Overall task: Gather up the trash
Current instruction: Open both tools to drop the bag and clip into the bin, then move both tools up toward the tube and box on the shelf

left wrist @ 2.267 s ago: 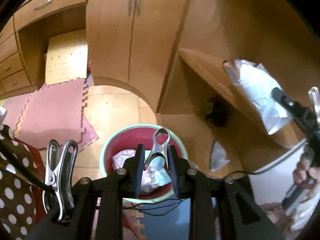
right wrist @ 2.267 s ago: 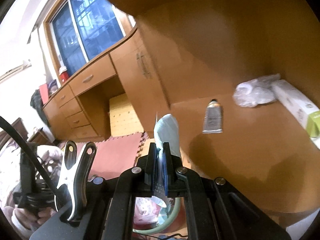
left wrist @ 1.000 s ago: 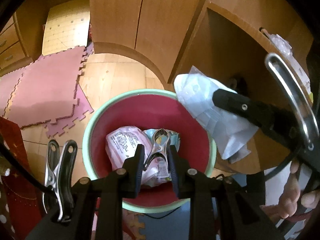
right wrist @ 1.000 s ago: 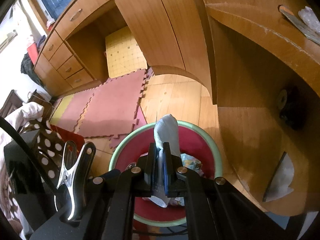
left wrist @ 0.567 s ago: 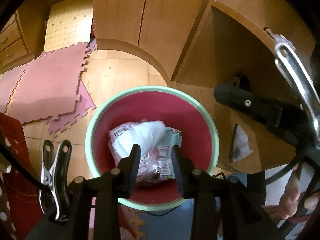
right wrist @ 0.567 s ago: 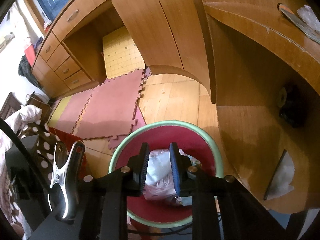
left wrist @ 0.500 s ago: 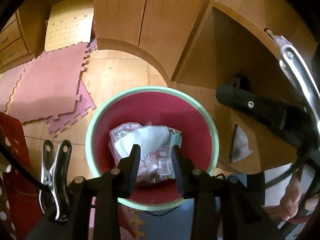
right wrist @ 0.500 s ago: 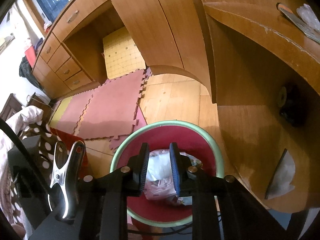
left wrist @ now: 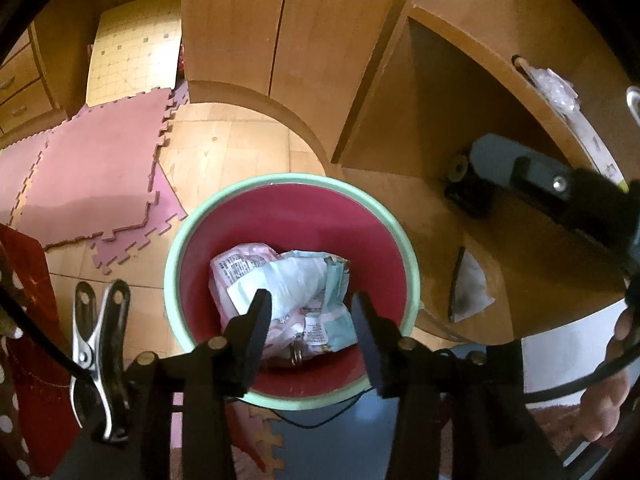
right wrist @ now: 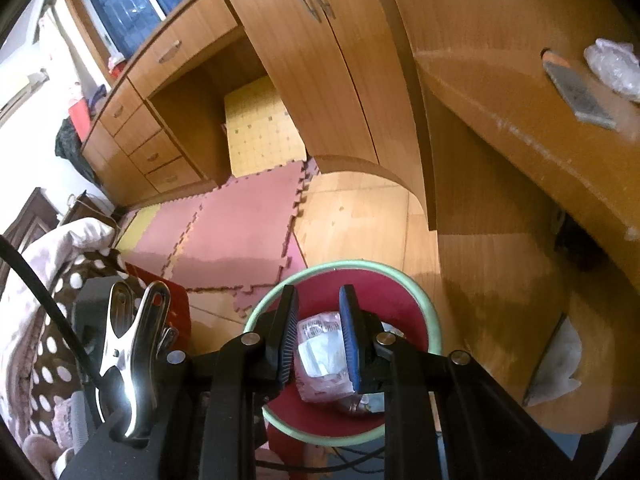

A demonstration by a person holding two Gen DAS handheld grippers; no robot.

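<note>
Left wrist view: left gripper [left wrist: 310, 312], jaws parted and just widening, empty above bin [left wrist: 408, 256]; wrappers [left wrist: 280, 284] inside, centre. Right gripper [right wrist: 318, 336] parted, empty. Risk: desk-top bag [right wrist: 612, 64], two o'clock, overlooked.

You have pink foam mats [right wrist: 240, 232] laid on the wooden floor [left wrist: 224, 148], running up to a wooden cabinet [right wrist: 320, 92] and a bank of drawers [right wrist: 136, 136]; a dark window [right wrist: 120, 0] sits above, and a brown polka-dot blanket [right wrist: 48, 344] lies at the left
</note>
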